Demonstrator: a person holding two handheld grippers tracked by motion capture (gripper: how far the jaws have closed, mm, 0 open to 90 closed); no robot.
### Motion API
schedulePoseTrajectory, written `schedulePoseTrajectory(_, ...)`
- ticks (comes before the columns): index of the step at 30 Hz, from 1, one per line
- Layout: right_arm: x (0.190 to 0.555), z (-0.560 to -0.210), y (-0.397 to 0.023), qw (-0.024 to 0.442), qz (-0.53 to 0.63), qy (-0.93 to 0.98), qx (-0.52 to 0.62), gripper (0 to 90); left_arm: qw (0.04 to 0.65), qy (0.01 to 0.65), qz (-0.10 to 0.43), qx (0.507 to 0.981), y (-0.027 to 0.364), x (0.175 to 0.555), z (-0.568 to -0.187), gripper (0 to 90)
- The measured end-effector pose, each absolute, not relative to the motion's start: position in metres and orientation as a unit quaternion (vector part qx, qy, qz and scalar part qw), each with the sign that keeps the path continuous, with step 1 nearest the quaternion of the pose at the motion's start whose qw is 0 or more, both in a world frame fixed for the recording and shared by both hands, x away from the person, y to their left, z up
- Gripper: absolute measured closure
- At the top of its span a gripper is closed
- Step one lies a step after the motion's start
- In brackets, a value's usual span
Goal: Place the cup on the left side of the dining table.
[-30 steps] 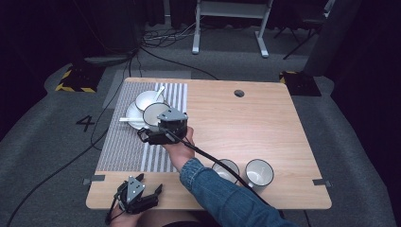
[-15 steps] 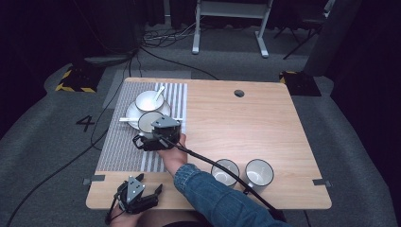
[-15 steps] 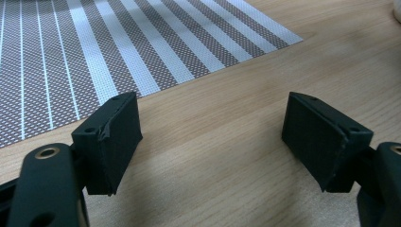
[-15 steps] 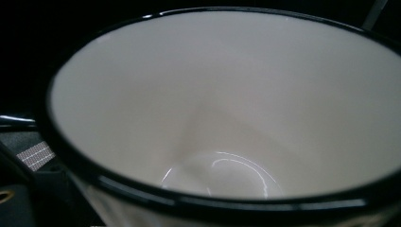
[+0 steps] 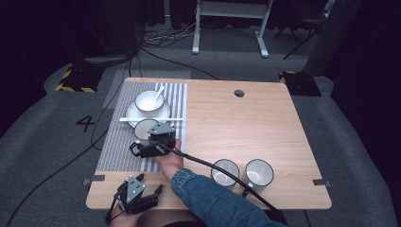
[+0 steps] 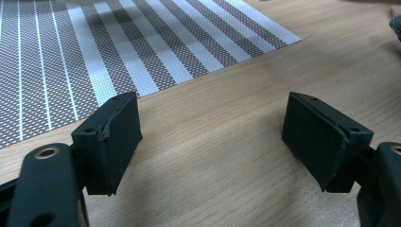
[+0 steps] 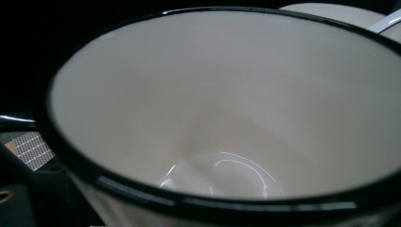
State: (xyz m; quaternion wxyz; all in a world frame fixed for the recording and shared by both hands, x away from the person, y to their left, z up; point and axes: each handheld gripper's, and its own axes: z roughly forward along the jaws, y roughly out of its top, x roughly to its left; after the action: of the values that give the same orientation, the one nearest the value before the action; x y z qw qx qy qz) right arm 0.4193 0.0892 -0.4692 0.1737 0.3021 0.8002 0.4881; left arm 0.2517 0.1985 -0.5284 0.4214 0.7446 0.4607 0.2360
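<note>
On the striped mat (image 5: 118, 146), white mug (image 5: 143, 128) at right gripper (image 5: 142, 147), jaws pinching its rim.

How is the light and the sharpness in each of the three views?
High view: the table is evenly lit, the floor around it dark. Left gripper view: sharp wood grain, soft shadows under the open left tool. Right gripper view: the mug is very close and slightly soft, with a bright glare arc at its bottom.

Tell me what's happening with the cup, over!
Right gripper low on the placemat, at the white cup; grip unclear. Left gripper open, idle at near edge. Chopstick and bowl close behind cup.
</note>
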Motion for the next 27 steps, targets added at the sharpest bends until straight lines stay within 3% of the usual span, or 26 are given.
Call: schedulePoseTrajectory(27,0.414,-0.486,0.091,0.163,0.43,0.836,0.298,2.7,0.421,0.459,0.235,0.746,0.198,0.251,-0.528,20.6)
